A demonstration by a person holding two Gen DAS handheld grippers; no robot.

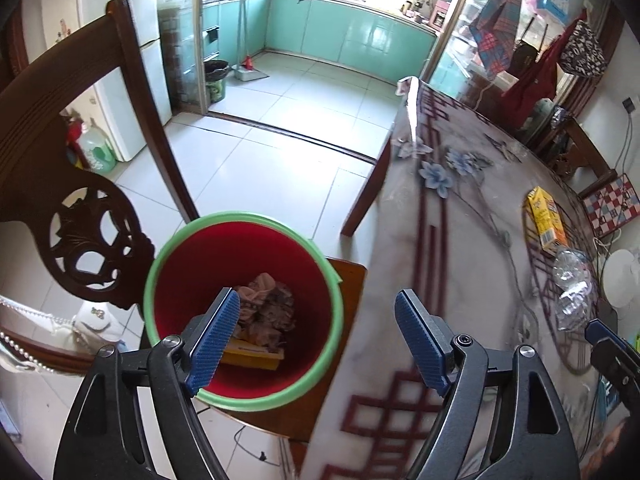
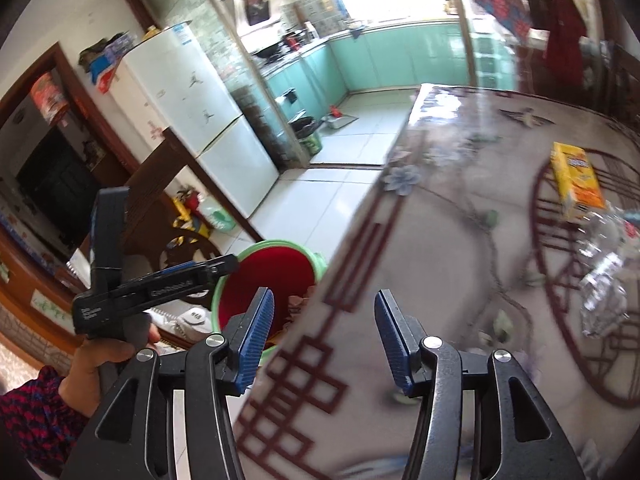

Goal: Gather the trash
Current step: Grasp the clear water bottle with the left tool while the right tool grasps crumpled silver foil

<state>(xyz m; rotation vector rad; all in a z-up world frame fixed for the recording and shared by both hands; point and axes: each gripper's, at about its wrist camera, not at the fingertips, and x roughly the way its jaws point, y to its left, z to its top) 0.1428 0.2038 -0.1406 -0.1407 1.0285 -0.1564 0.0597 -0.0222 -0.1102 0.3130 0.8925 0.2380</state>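
Over the red plastic bin with the green rim [image 1: 244, 308], which sits on a wooden chair seat just beside the desk [image 1: 460, 240], my left fingers [image 1: 318, 344] are spread wide w/ nothing between them. My right fingers [image 2: 324, 340] are parted too and empty, above the desk's near edge.

The bin already holds crumpled paper and a flat yellow piece. Trash left to collect, as I judge it: a yellow cardboard carton [image 1: 545, 220] lying on its side and a crushed clear plastic bottle [image 1: 572, 288], touching or nearly so, far side of the desk from the bin.

Step in hand, I reckon: reach for the next piece. To do it well:
- send the right side, it's nearer;
- take the carton across its narrow faces, fingers wide enough before coming down;
- the bottle is crumpled & slick, likely to squirm, so pinch its thicker middle, not a loose fold;
- glossy desk cover, so don't drag anything, lift clean;
- keep the left clear of the bin mouth for the drop.

Views differ: left wrist cam looks straight into the bin, contents visible, and catches just the tip of my right tool at its edge. Right wrist cam sees only a slice of the bin, but shows my left hand [image 2: 108, 356], patterned red-blue sleeve, gripping its tool from the side, and the carton's printed face more clearly.
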